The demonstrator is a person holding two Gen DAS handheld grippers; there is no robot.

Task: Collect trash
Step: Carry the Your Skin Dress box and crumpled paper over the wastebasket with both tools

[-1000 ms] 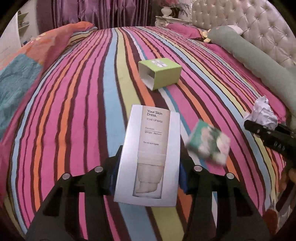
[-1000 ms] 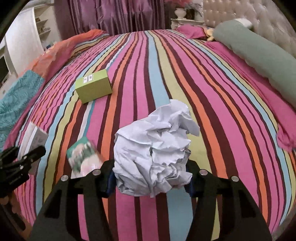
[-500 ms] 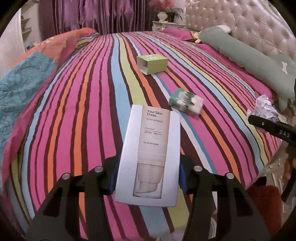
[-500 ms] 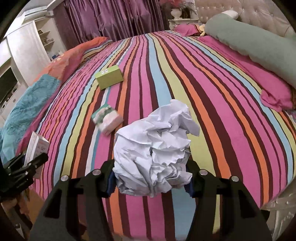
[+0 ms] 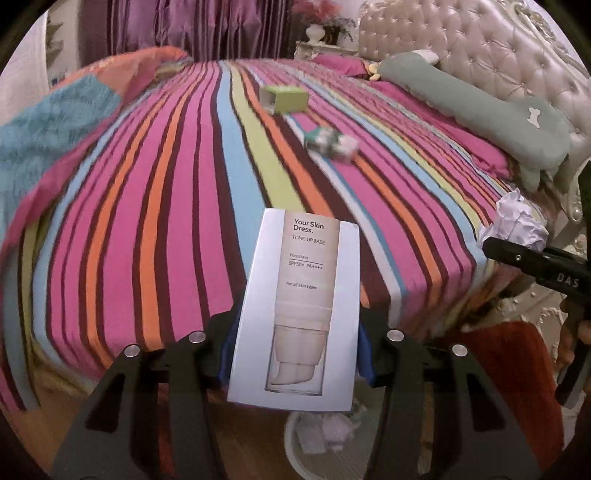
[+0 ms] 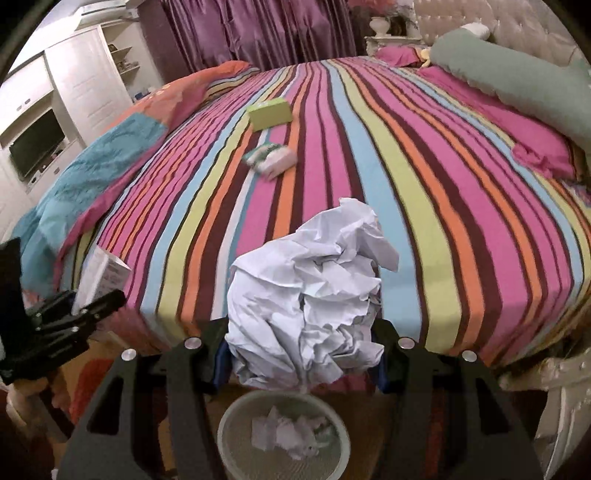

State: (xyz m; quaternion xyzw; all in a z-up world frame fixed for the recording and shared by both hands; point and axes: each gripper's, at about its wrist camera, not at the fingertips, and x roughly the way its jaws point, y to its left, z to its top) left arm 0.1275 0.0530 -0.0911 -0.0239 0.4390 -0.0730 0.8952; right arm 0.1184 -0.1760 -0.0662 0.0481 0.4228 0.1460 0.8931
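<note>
Bed (image 6: 424,192): striped multicolour cover. Teal-and-orange blanket (image 6: 103,158) along far-left edge. Long grey-green bolster (image 5: 480,107) against tufted headboard (image 5: 498,44). Purple curtains (image 6: 258,29) behind bed. White wardrobe unit (image 6: 74,85) holding dark TV screen (image 6: 37,146), left. Vase (image 5: 317,31) on nightstand beside headboard.

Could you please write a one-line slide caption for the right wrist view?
Right gripper holds crumpled paper above a wastebasket at the foot of a striped bed.
</note>
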